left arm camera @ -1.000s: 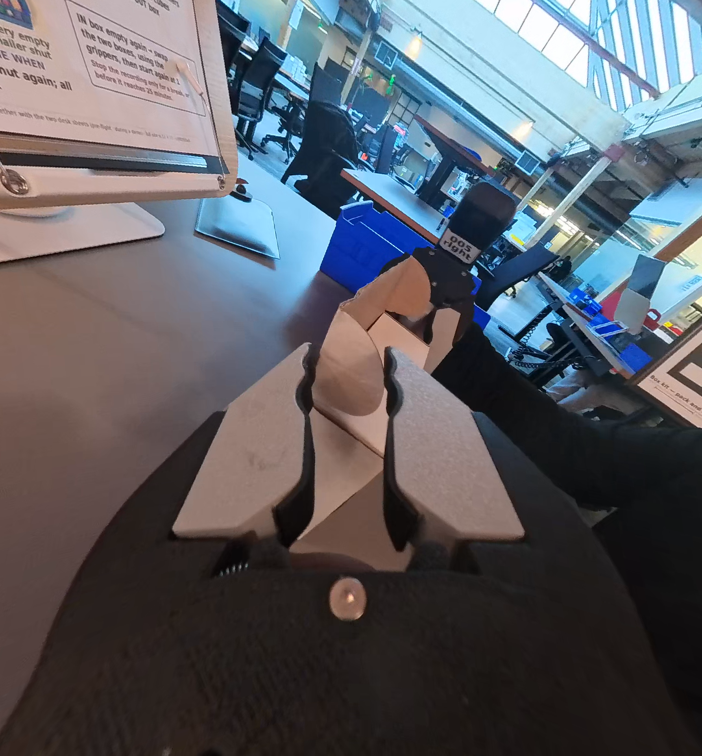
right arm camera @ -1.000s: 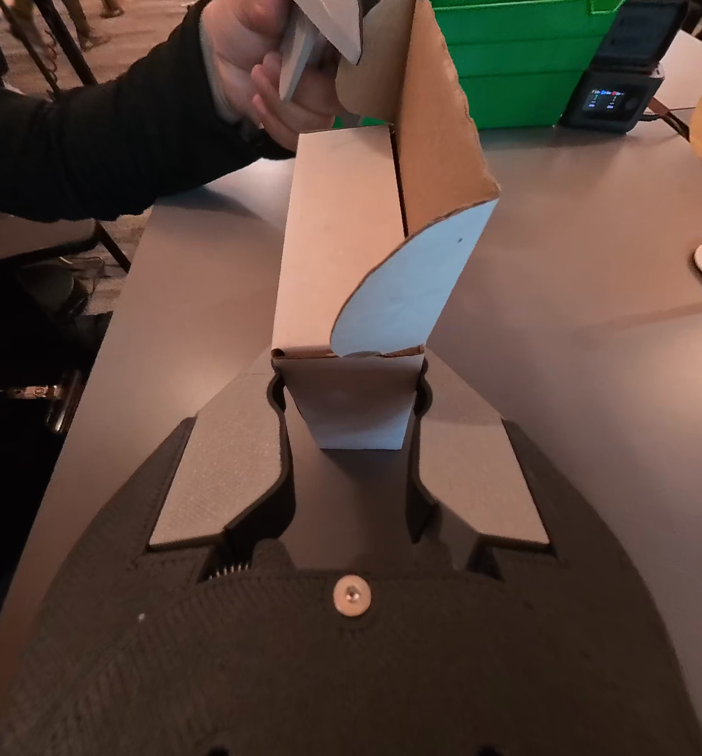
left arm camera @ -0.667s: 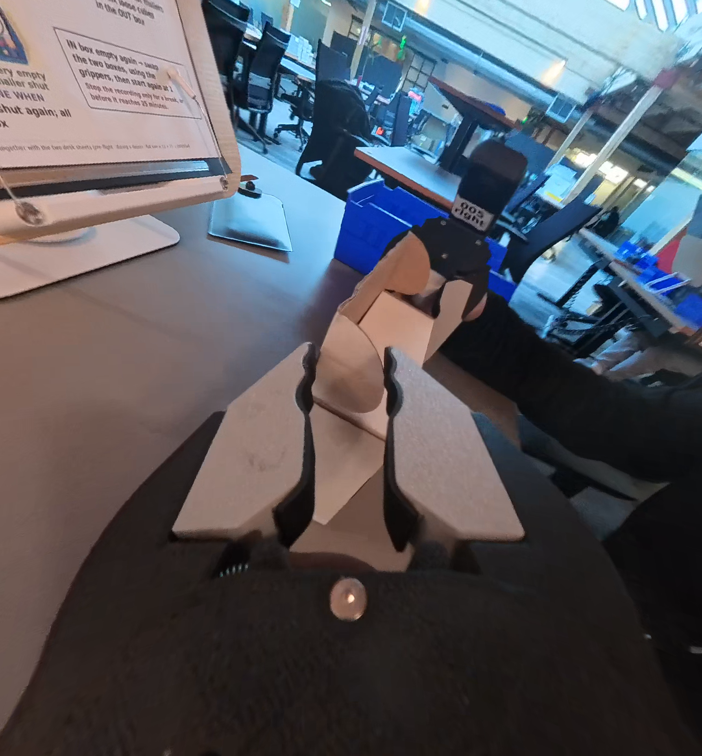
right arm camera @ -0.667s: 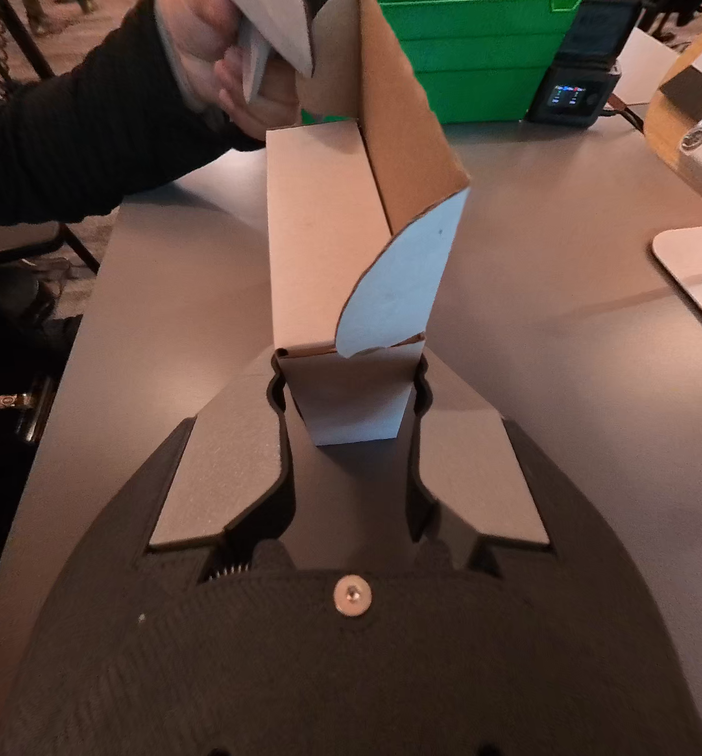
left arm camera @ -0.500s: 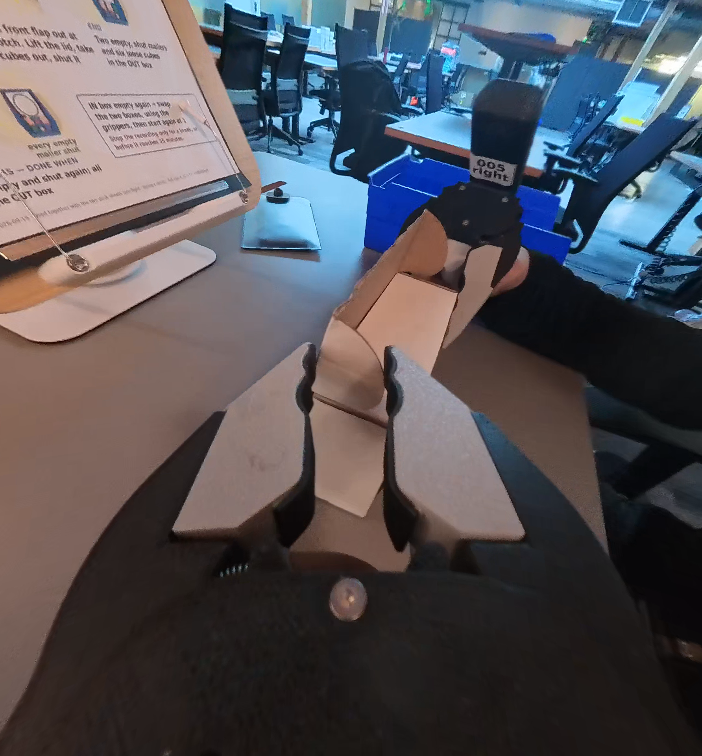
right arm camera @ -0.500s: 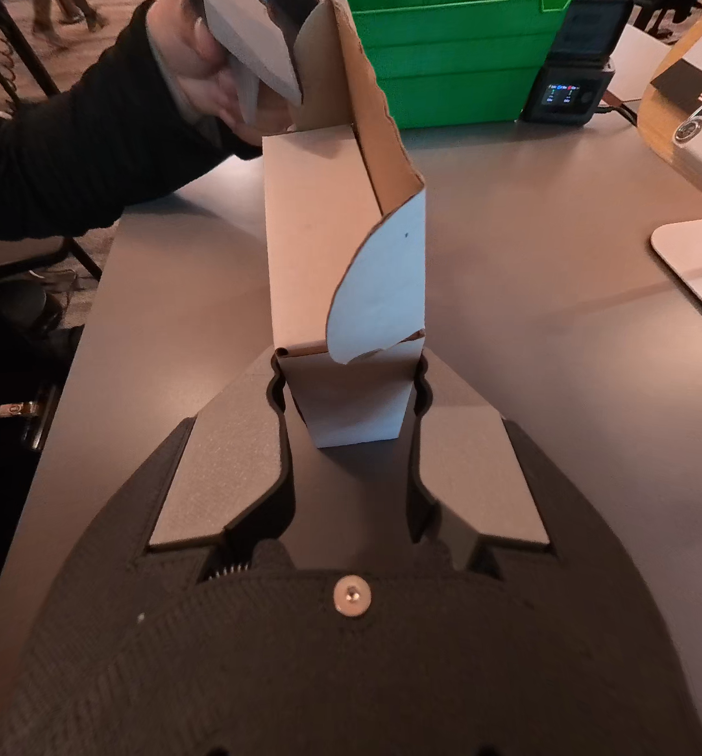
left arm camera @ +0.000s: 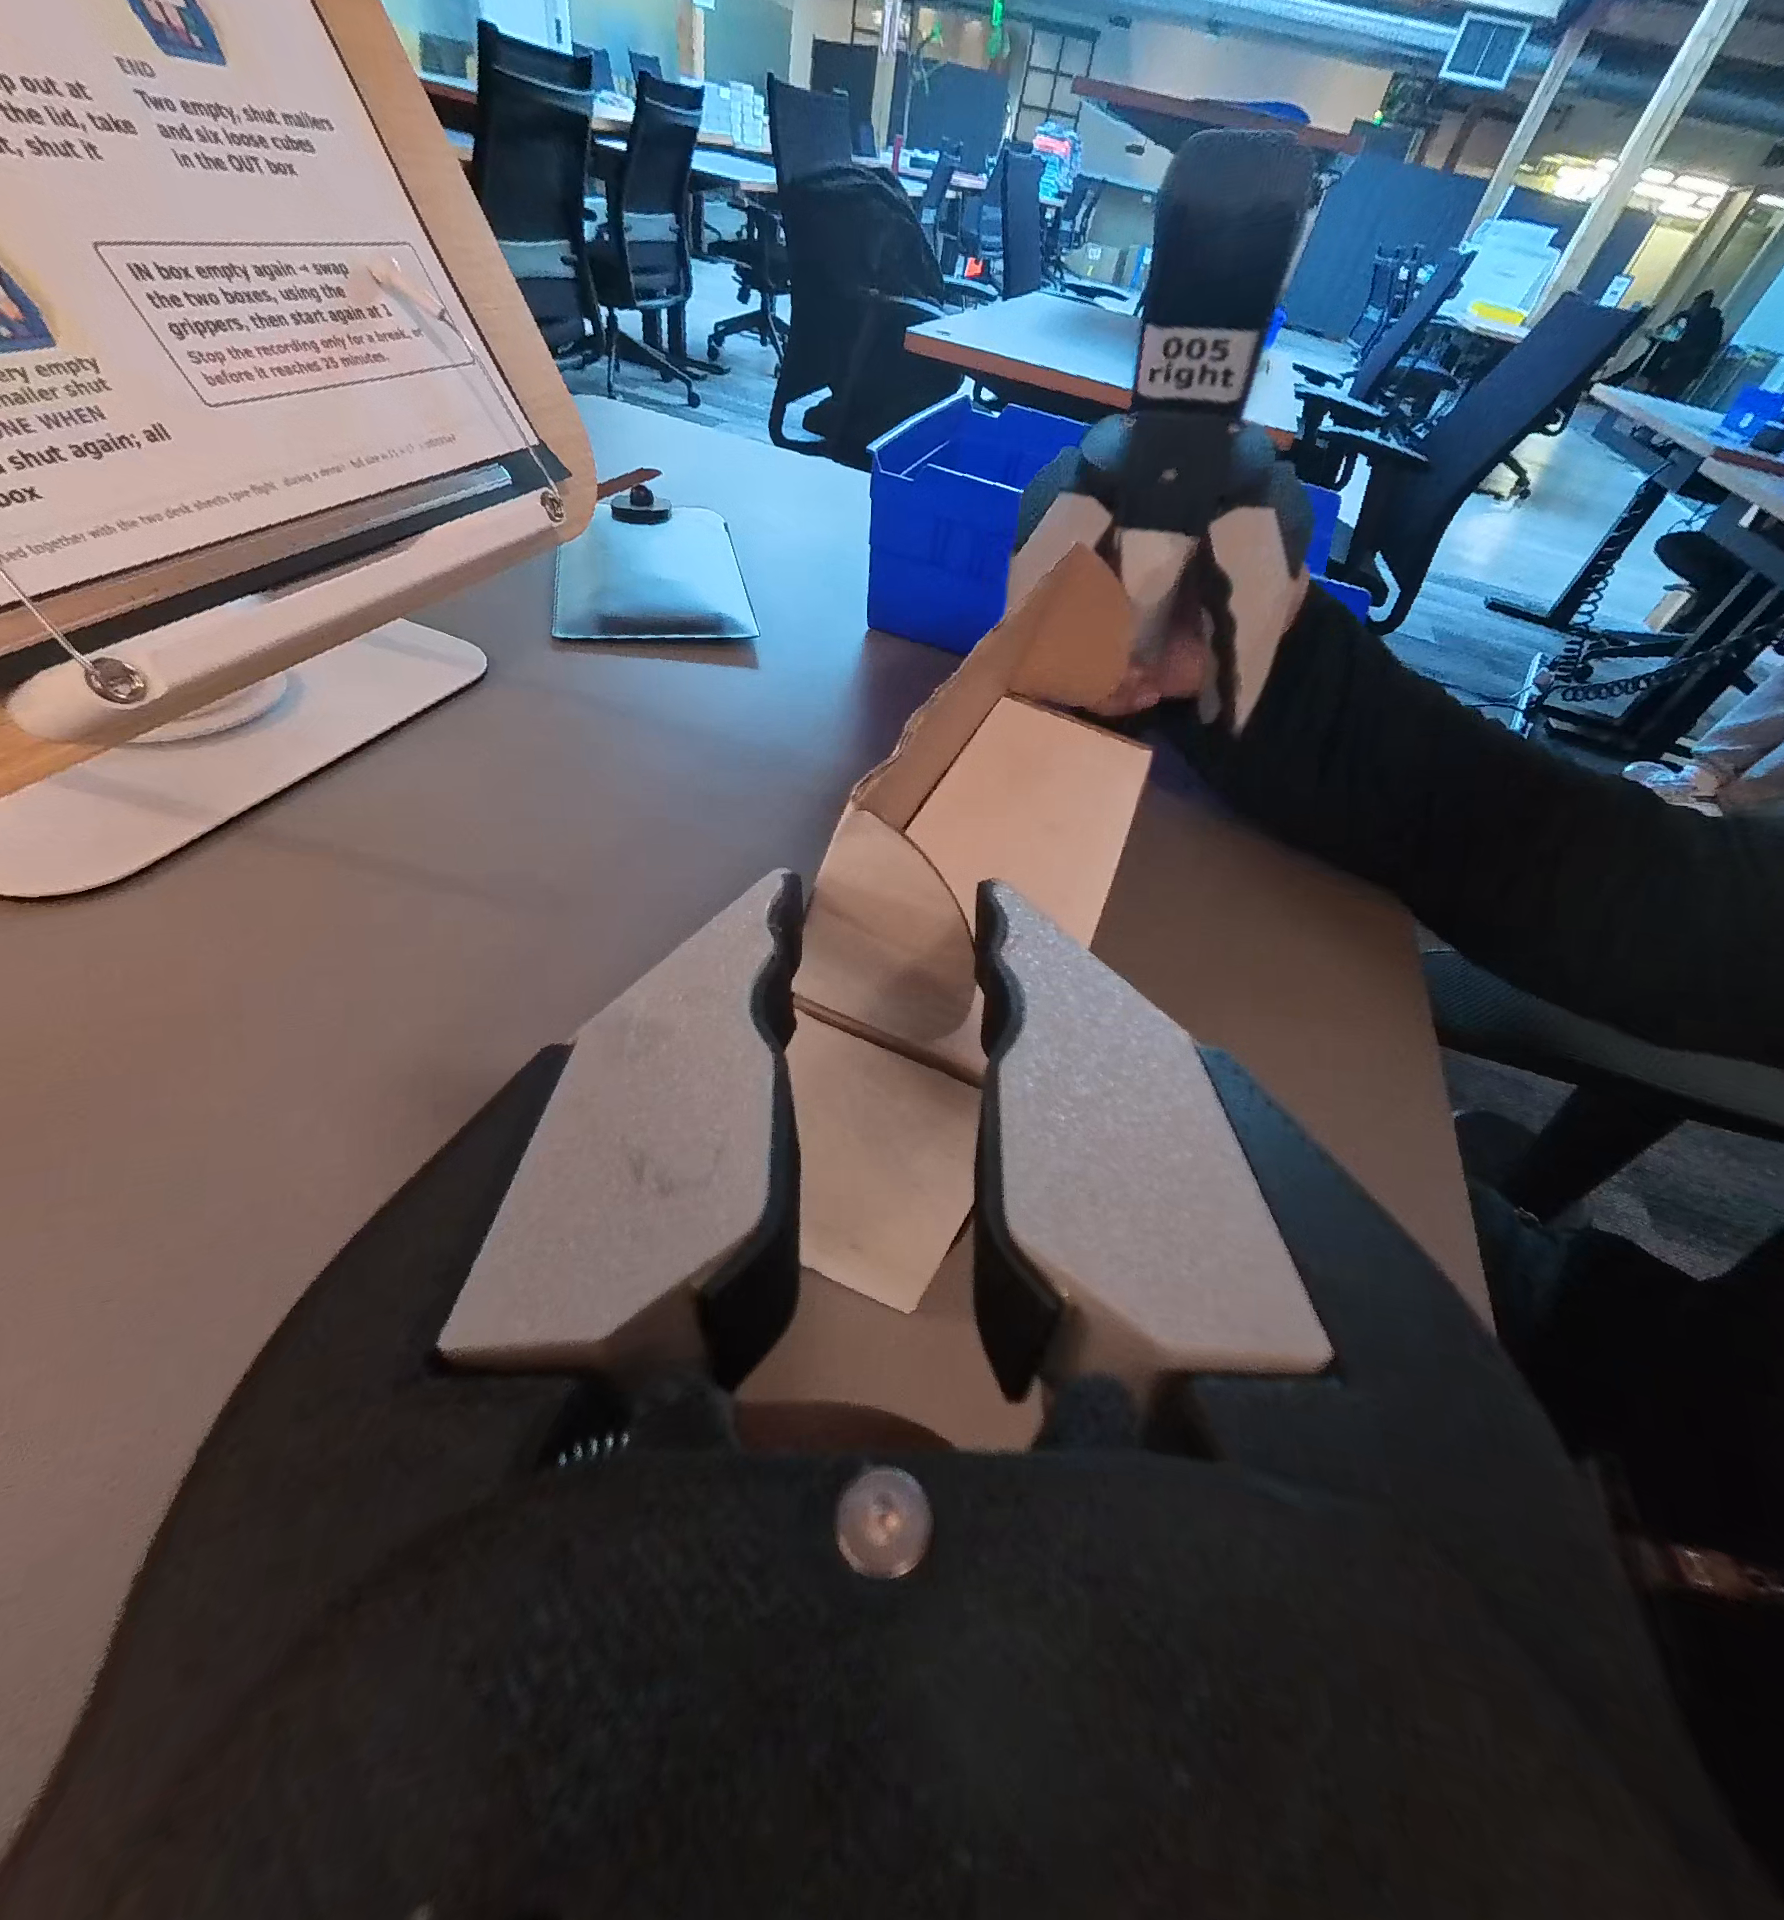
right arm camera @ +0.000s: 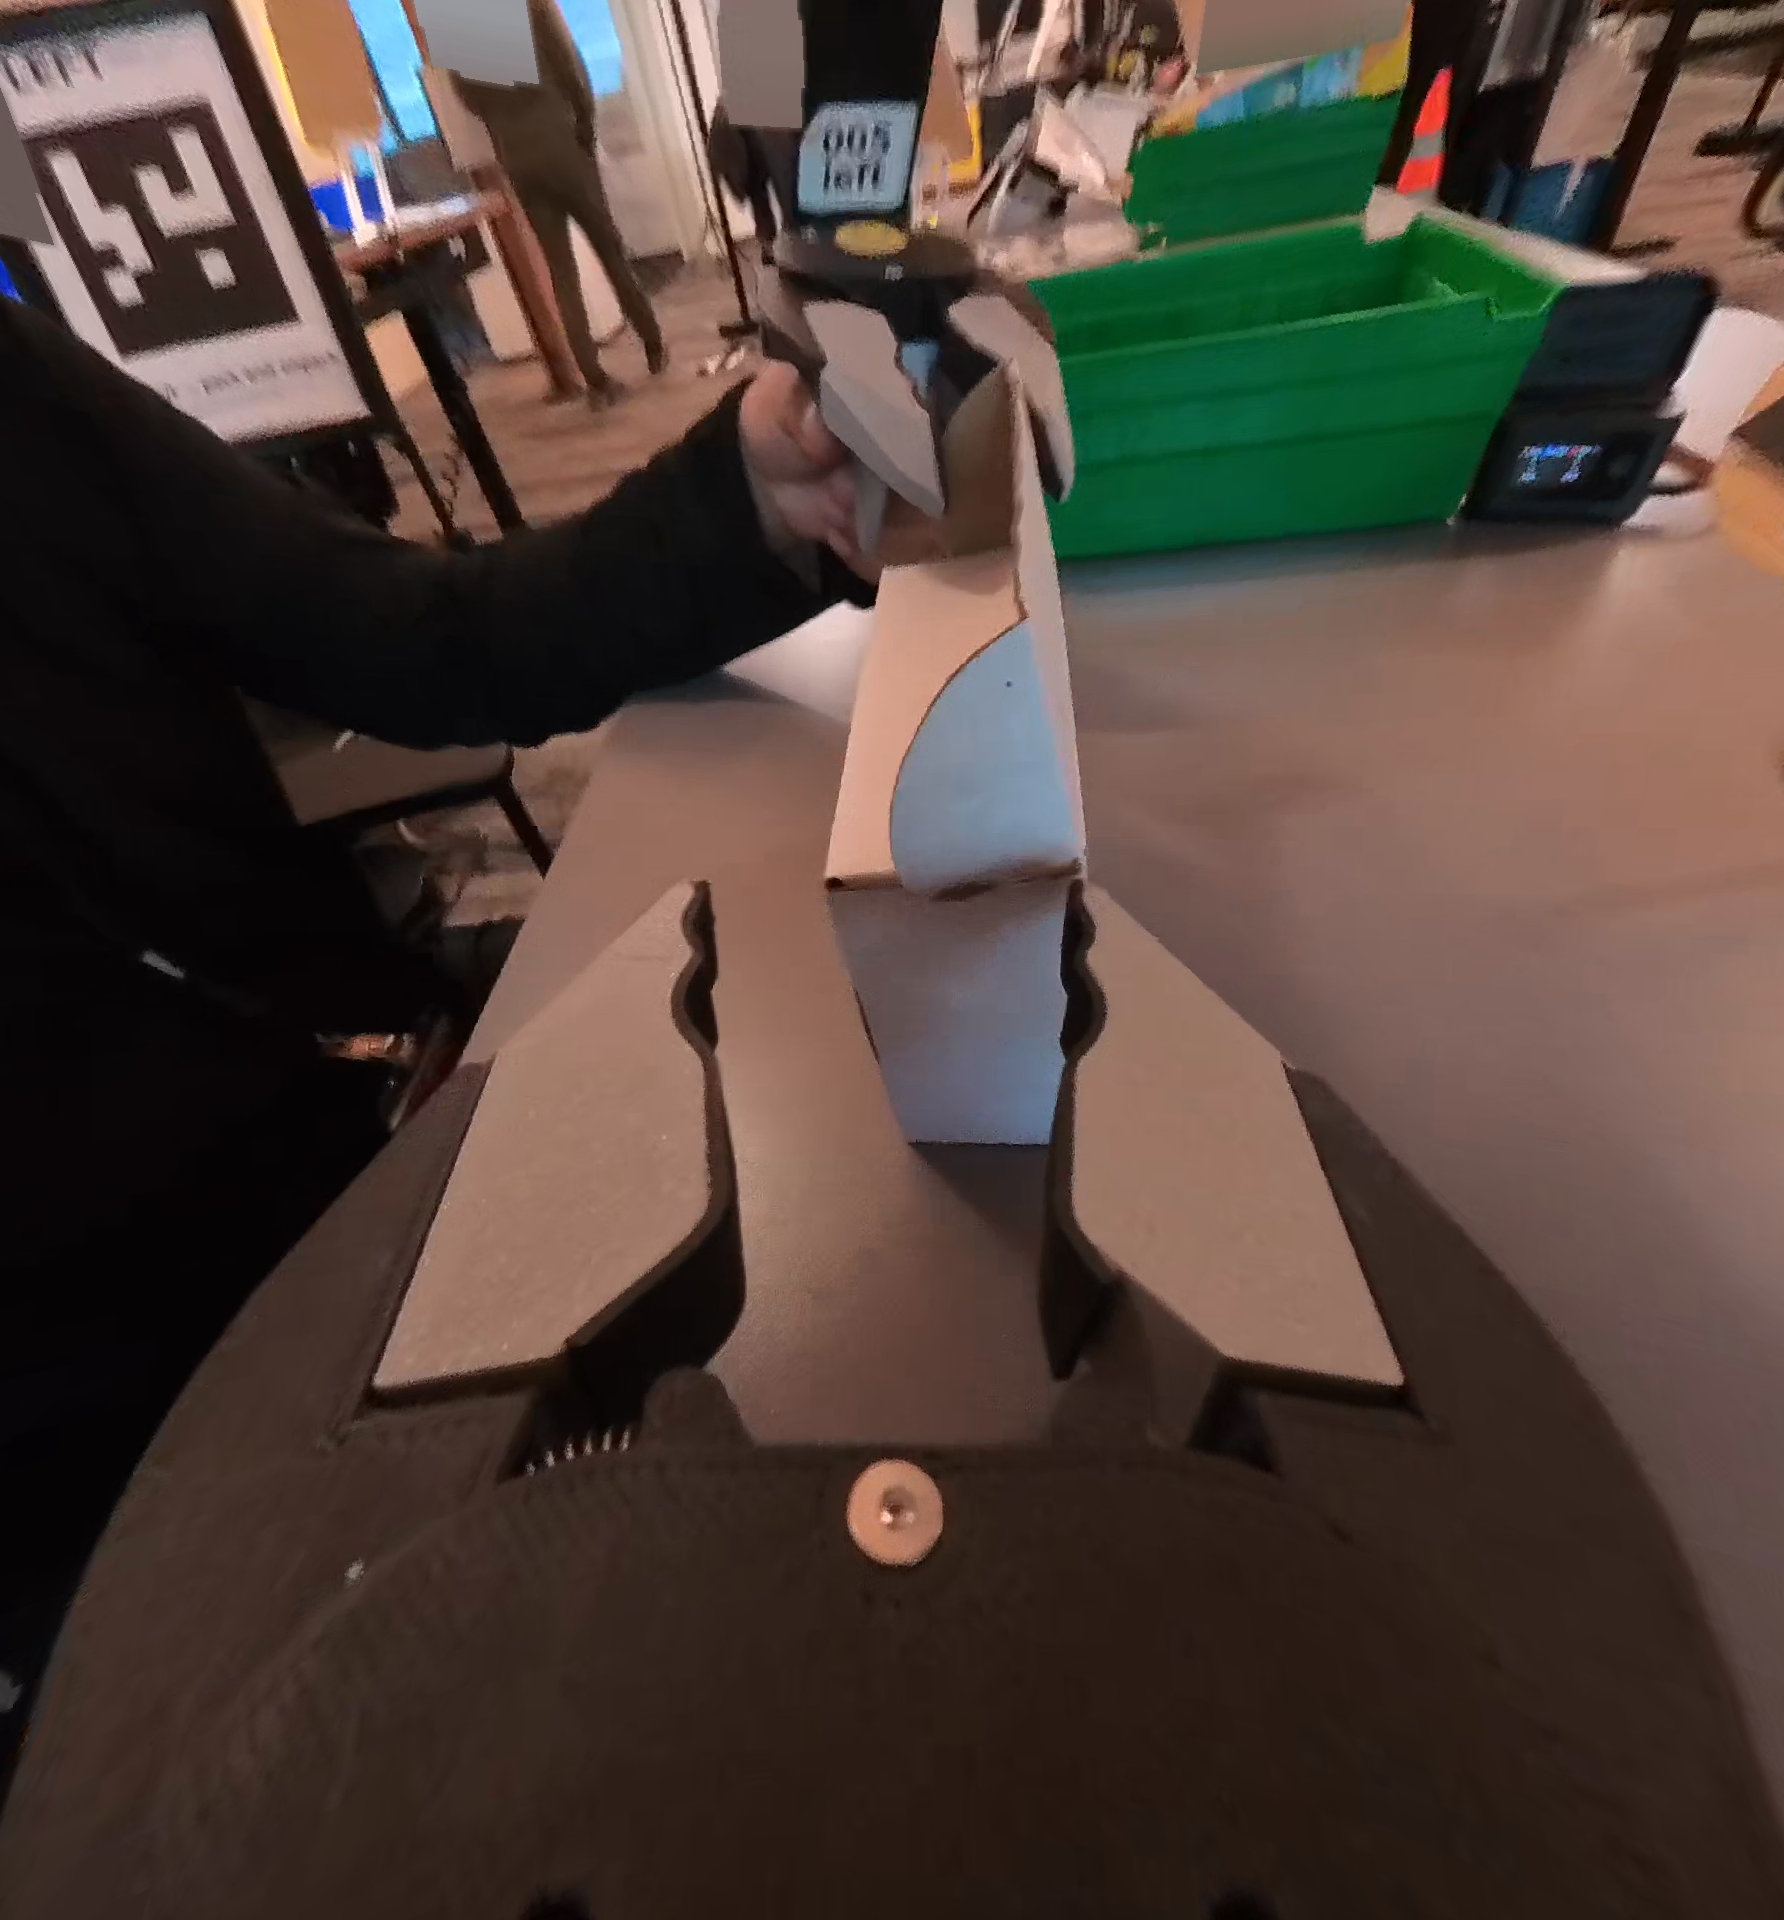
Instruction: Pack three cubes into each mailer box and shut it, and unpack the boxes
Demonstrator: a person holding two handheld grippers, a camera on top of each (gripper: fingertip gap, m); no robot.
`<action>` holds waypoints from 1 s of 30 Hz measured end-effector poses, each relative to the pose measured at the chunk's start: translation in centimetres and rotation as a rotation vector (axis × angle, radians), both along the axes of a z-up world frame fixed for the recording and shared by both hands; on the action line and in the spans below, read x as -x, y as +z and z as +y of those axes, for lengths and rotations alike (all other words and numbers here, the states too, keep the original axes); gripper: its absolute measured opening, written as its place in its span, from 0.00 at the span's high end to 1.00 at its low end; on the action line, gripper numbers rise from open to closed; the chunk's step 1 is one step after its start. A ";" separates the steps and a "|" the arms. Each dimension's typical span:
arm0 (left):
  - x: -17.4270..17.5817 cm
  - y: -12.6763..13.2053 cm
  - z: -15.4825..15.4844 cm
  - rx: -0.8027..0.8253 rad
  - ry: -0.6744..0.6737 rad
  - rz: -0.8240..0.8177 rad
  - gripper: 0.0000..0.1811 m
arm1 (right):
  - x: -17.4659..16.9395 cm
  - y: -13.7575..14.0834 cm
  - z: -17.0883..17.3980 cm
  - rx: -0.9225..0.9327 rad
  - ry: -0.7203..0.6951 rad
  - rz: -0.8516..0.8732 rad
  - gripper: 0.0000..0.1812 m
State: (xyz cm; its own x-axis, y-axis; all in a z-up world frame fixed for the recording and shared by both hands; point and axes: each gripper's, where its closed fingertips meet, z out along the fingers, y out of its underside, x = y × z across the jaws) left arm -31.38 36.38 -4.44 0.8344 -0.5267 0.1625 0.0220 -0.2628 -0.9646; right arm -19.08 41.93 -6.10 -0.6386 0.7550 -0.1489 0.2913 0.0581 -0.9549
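The mailer box (right arm camera: 955, 748) lies on the bench (right arm camera: 1387, 790) at twelve o'clock, spanning both tongs. Left tongs (left arm camera: 883, 940) pinch its near end to steady it; right tongs (right arm camera: 888, 935) spread wide, one finger (right arm camera: 1080, 966) just touching.

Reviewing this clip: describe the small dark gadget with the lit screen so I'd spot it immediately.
In the right wrist view, find the grey table and the big green bin at its far edge. The gadget stands on the table at the bin's right end, apparently touching it. It is the only dark, boxy thing there, with a small glowing coloured display low on its front.
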 end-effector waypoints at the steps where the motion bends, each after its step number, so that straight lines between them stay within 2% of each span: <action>1: 0.0 0.0 0.0 0.001 -0.003 -0.003 0.83 | 0.0 0.5 0.4 0.021 -0.011 0.024 0.65; 5: 0.0 0.0 -0.1 0.006 -0.015 -0.020 0.83 | 0.6 1.8 1.4 0.090 -0.034 0.104 0.68; 13: -0.1 0.1 -0.2 0.009 -0.034 -0.047 0.83 | 1.3 2.0 1.2 0.152 0.017 0.150 0.80; 22: -0.5 0.1 -0.3 0.009 -0.056 -0.055 0.83 | 0.9 3.3 1.4 0.177 0.060 0.213 0.74; 25: -0.7 0.1 -0.4 0.006 -0.064 -0.057 0.83 | 1.0 2.9 0.6 0.190 0.113 0.188 0.76; 27: -0.8 0.1 -0.4 0.007 -0.069 -0.059 0.83 | 1.1 2.6 0.1 0.179 0.130 0.183 0.82; 30: -0.9 0.1 -0.4 0.006 -0.075 -0.058 0.83 | 0.6 2.6 -0.9 0.171 0.179 0.186 0.82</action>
